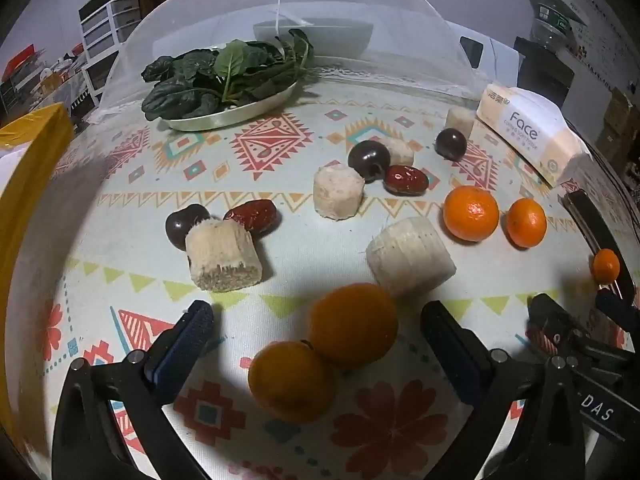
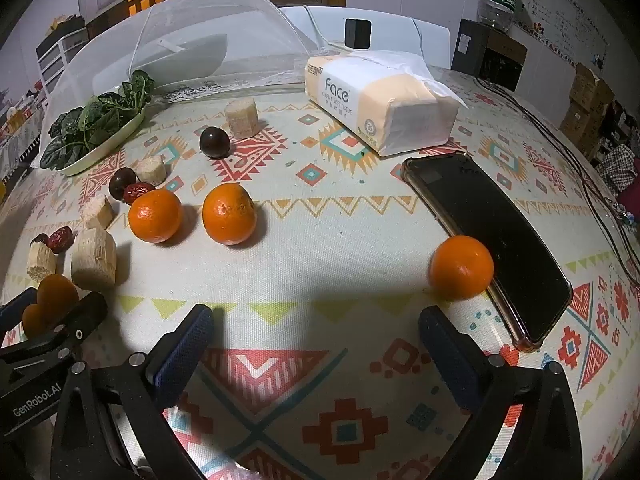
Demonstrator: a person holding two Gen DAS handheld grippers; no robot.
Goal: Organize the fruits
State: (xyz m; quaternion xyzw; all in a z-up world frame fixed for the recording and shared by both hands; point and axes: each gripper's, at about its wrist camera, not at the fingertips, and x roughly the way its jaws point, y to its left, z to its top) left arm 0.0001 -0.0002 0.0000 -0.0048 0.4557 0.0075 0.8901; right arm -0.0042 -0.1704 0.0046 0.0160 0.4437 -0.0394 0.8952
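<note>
My left gripper [image 1: 316, 328] is open, with two tangerines [image 1: 354, 324] [image 1: 290, 380] lying touching each other on the cloth between its fingers. Two more tangerines [image 1: 471, 213] [image 1: 526, 222] sit to the right; they also show in the right wrist view [image 2: 155, 215] [image 2: 229, 214]. Pale sugarcane chunks [image 1: 410, 258] [image 1: 222, 254] [image 1: 338, 192], dark round fruits [image 1: 369, 160] [image 1: 451, 143] and red dates [image 1: 405, 179] [image 1: 252, 216] are scattered beyond. My right gripper [image 2: 316, 328] is open and empty; a lone tangerine [image 2: 461, 267] lies just ahead of its right finger, against a phone [image 2: 488, 240].
A plate of spinach [image 1: 228, 76] sits at the back left under a raised mesh food cover [image 1: 280, 20]. A tissue pack [image 2: 380, 100] lies at the back right. A yellow box [image 1: 24, 184] stands at the left edge. A cable [image 2: 580, 176] runs along the right side.
</note>
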